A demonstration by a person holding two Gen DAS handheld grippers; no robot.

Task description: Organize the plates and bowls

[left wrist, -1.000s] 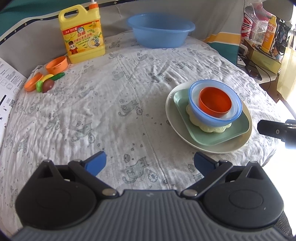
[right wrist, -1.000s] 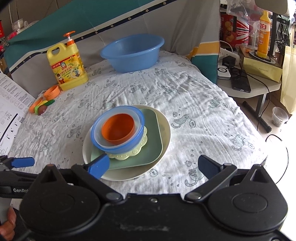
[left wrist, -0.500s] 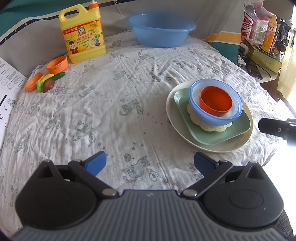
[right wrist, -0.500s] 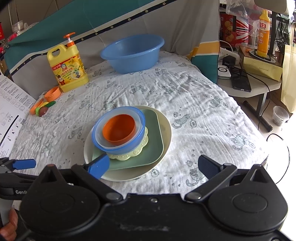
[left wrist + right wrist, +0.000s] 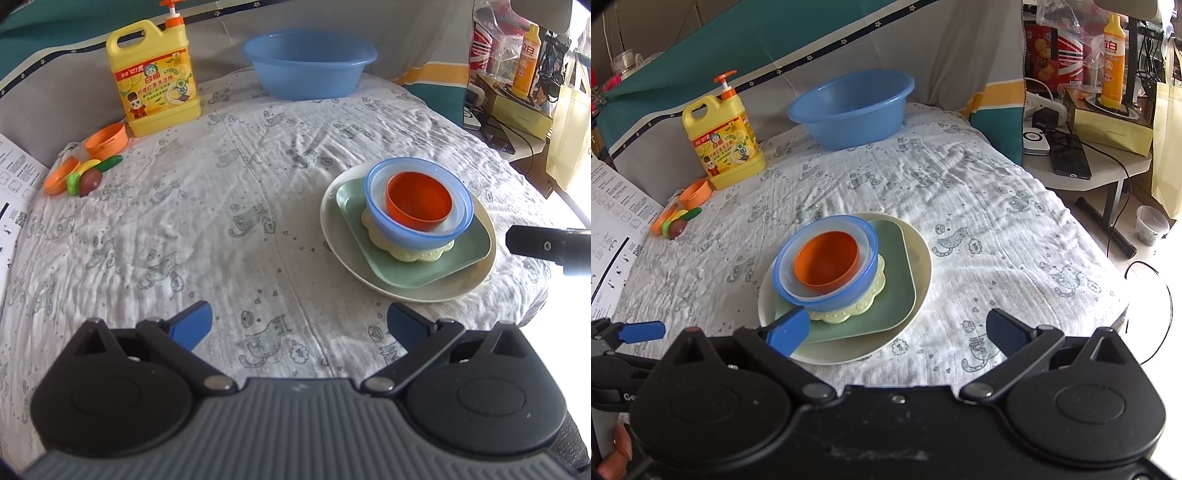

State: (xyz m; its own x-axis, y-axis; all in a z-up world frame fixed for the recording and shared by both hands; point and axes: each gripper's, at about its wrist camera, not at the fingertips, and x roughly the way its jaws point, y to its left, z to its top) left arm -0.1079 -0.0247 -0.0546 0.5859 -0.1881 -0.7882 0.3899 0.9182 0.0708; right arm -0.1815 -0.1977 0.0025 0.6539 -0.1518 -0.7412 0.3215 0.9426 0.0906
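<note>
An orange bowl [image 5: 827,263] sits inside a blue bowl [image 5: 827,291], which rests on a pale yellow scalloped plate [image 5: 866,301], a green square plate [image 5: 897,295] and a cream round plate [image 5: 921,273], all stacked on the cloth-covered desk [image 5: 979,206]. The left hand-held gripper [image 5: 298,321] hovers with jaws wide apart and empty, left of the stack. The right hand-held gripper [image 5: 897,326] is likewise spread and empty, its left finger over the stack's near edge.

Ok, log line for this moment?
left gripper: open, empty | right gripper: open, empty | orange bowl in blue bowl, stacked on plates
</note>
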